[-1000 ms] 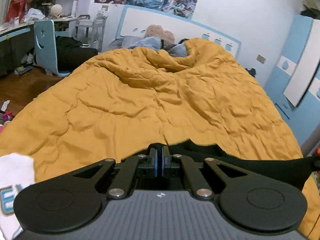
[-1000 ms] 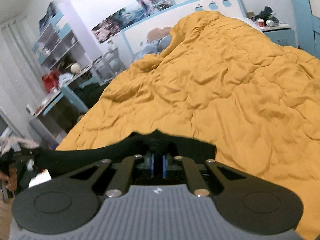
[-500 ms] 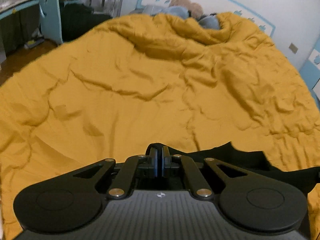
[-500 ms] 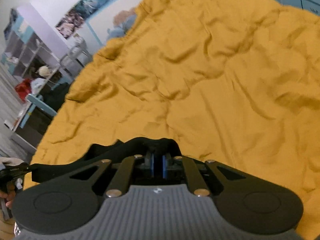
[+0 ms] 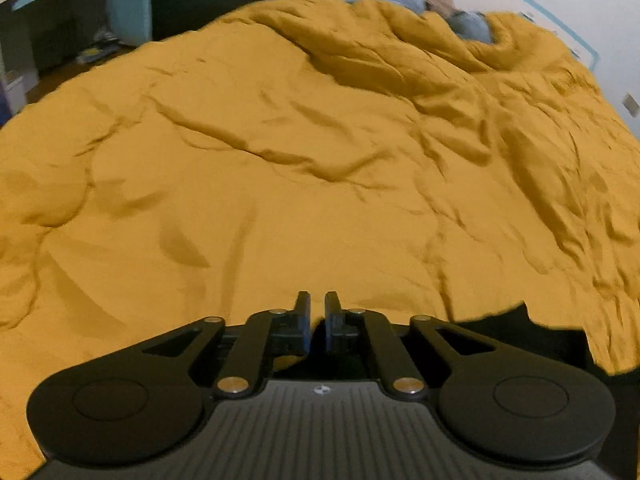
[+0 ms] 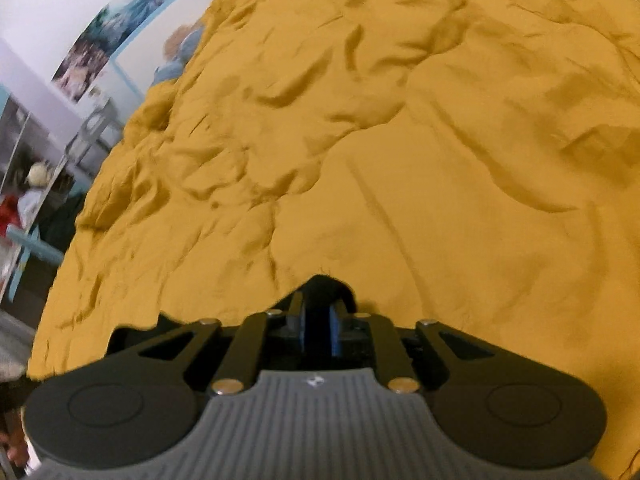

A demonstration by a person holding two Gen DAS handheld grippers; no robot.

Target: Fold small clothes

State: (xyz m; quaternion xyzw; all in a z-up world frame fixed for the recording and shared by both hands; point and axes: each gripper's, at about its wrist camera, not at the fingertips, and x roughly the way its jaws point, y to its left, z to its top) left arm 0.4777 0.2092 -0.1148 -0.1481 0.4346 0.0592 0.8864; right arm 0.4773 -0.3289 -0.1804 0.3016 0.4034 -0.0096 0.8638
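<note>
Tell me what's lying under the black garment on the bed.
The black garment lies on the mustard-yellow quilt, which shows all around it. Whatever is directly beneath the cloth, or under the quilt, is covered.

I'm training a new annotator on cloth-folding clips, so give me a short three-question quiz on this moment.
1. Multiple choice: the quilt is A) mustard yellow, B) white, C) blue.
2. True or false: the black garment hangs on a chair.
3. Short answer: in the right wrist view, what shows between the fingers of the right gripper?
Key: 1 A. 2 False: it lies on the quilt. 3 The black garment; the jaws are opening, with the cloth between them.
</note>
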